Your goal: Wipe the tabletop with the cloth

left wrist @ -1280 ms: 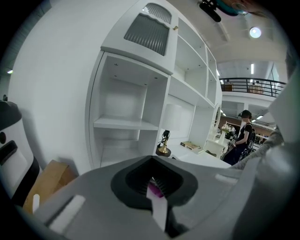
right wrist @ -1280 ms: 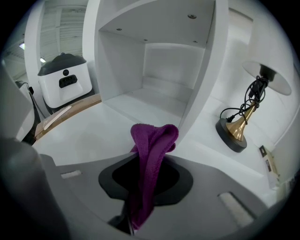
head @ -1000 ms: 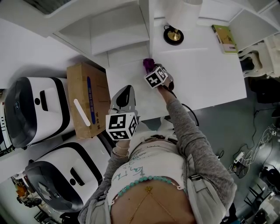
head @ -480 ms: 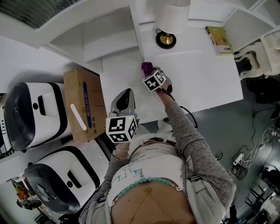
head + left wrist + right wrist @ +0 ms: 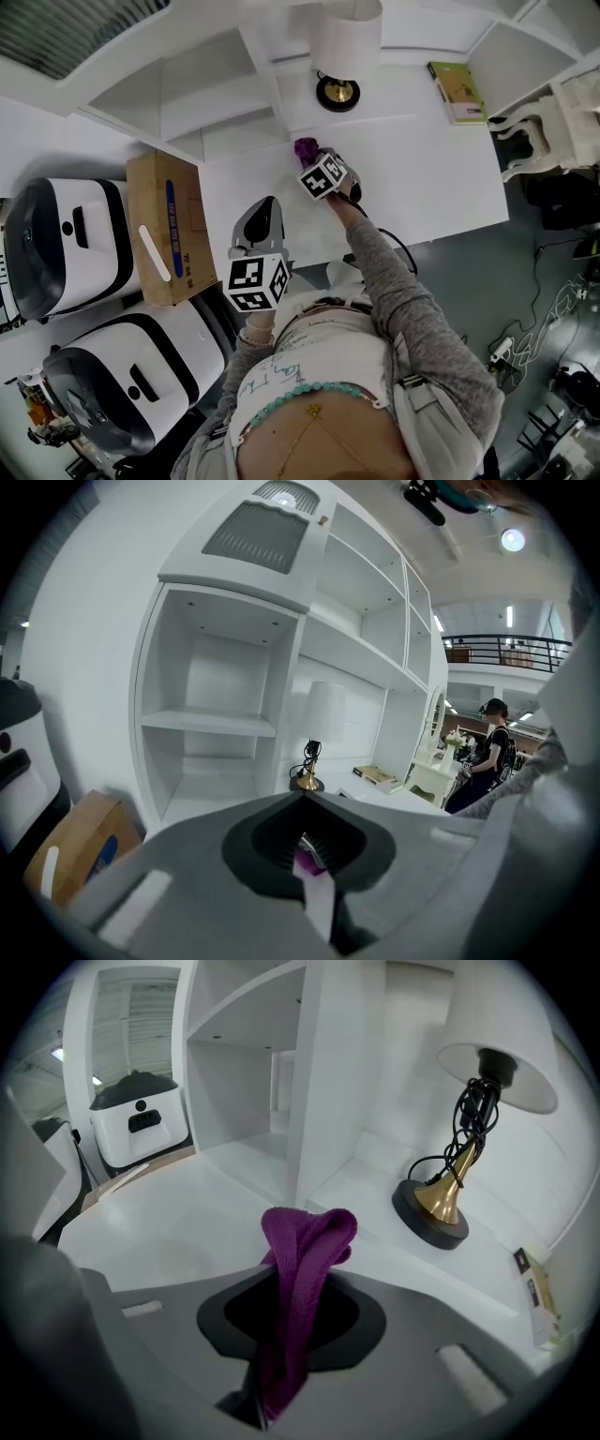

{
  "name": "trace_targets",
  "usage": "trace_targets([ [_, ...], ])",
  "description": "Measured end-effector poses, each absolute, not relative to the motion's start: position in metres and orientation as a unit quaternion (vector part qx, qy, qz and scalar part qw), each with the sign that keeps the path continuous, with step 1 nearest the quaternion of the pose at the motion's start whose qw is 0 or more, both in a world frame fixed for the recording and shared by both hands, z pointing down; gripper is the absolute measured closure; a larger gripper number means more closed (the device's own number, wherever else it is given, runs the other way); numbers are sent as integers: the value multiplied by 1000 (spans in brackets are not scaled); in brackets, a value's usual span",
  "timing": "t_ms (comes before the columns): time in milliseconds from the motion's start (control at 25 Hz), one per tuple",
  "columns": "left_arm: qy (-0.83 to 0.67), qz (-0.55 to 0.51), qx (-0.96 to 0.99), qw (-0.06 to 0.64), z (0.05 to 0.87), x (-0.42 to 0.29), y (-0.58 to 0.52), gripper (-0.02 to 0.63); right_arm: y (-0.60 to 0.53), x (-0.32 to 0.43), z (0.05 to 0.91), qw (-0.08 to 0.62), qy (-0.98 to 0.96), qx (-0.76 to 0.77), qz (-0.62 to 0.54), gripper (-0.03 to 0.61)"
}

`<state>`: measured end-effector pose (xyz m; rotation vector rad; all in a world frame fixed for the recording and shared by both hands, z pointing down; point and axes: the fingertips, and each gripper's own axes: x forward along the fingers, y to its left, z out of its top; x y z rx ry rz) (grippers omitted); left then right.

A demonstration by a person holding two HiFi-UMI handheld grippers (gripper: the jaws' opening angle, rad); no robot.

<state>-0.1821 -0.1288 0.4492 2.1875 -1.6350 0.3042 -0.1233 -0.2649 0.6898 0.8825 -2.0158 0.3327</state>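
White tabletop (image 5: 422, 178): purple cloth (image 5: 306, 148) is clamped between the closed jaws of the right gripper (image 5: 314, 161), bunched past the tips. Left gripper (image 5: 263, 208) is held closed, empty.

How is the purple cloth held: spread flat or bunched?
Bunched: the purple cloth sticks up folded in a wad, pinched by the right gripper.
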Motion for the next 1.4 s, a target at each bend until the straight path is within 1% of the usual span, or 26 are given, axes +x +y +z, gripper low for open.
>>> trace_targets([
  [800, -622, 96, 749, 208, 455, -130, -116, 614, -274, -61, 690, 450, -815, 345, 120, 492],
  [1400, -594, 96, 771, 210, 452, -147, -121, 614, -274, -54, 692, 462, -795, 370, 134, 492],
])
